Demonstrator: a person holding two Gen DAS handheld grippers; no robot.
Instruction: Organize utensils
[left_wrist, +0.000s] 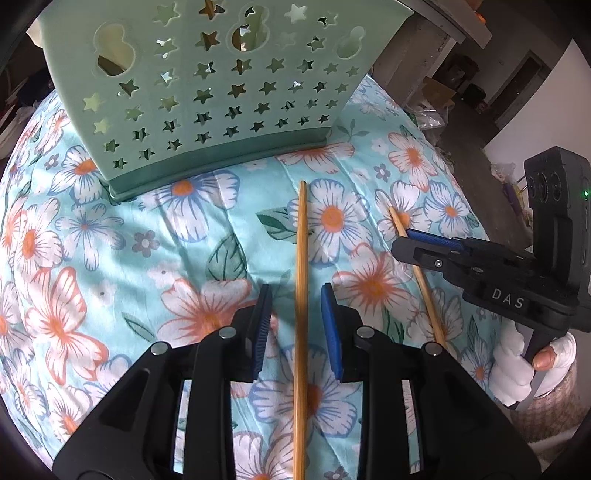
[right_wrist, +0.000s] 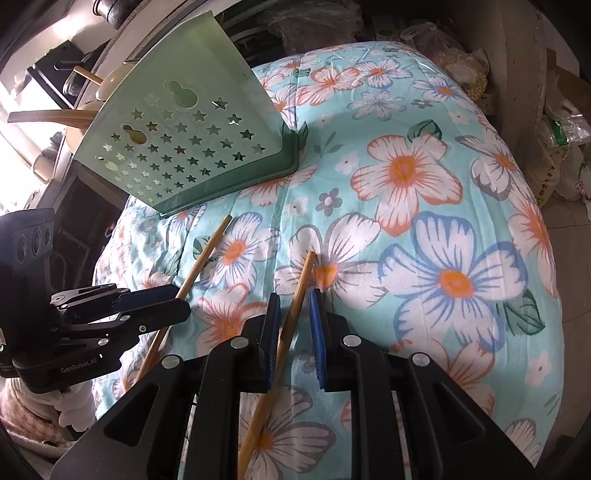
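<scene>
Left tongs (left_wrist: 297, 325) part open, pads clear of chopstick (left_wrist: 302, 295) between them, mid-frame. Right tongs (right_wrist: 295, 325): we cannot tell grip on second chopstick (right_wrist: 291, 325). Holder (left_wrist: 207, 92) upper left on cloth (left_wrist: 110, 240).

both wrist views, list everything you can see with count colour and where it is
chopsticks: two, light brown wood, lying on the cloth in front of the holder; one sits between the left gripper's fingers, the other between the right gripper's fingers
utensil holder: one, pale green plastic with star cut-outs on a darker green base, standing at the far side of the cloth, with utensils showing above it in the right wrist view
floral cloth: one, light blue with white, orange and blue flowers, covering the work surface
left gripper: one, black with blue pads, jaws apart around its chopstick without pressing it
right gripper: one, black with blue pads, jaws narrow around its chopstick; contact unclear
gloved hand: one, white, holding the right gripper's handle
</scene>
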